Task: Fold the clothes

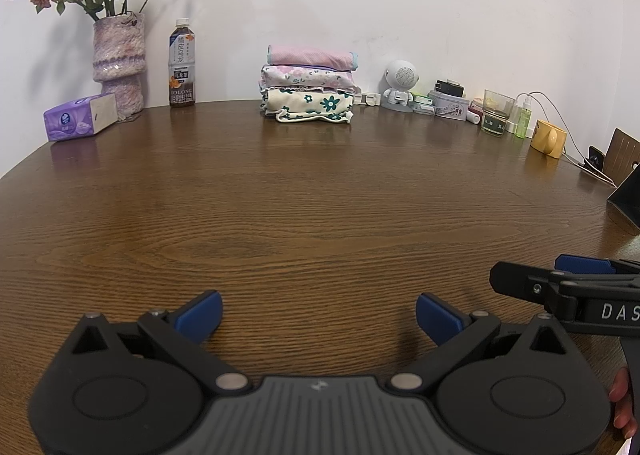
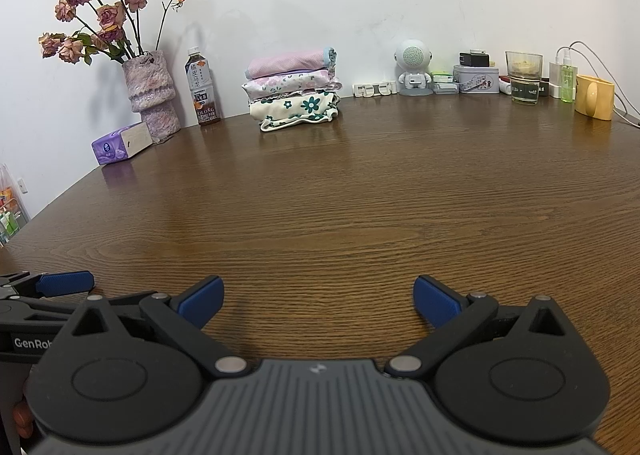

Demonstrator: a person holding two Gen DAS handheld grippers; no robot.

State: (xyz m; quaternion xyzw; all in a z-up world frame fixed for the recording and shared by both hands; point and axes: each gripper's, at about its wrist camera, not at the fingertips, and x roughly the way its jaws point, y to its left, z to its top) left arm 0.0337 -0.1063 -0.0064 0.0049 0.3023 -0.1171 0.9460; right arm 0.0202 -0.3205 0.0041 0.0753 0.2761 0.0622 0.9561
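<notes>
Left gripper (image 1: 319,314) and right gripper (image 2: 318,297), matte black with ribbed blue pads, both spread wide and empty above the wood-grain table (image 1: 304,207). Stack of folded clothes (image 1: 309,86), soft floral and pink fabrics, rests at the far wall; its lower folds are indistinct.

Left gripper (image 1: 319,315) spread wide, blue pads (image 1: 202,315) far apart, nothing between. Right gripper (image 2: 318,301) likewise agape and empty, held level just beside the left.
</notes>
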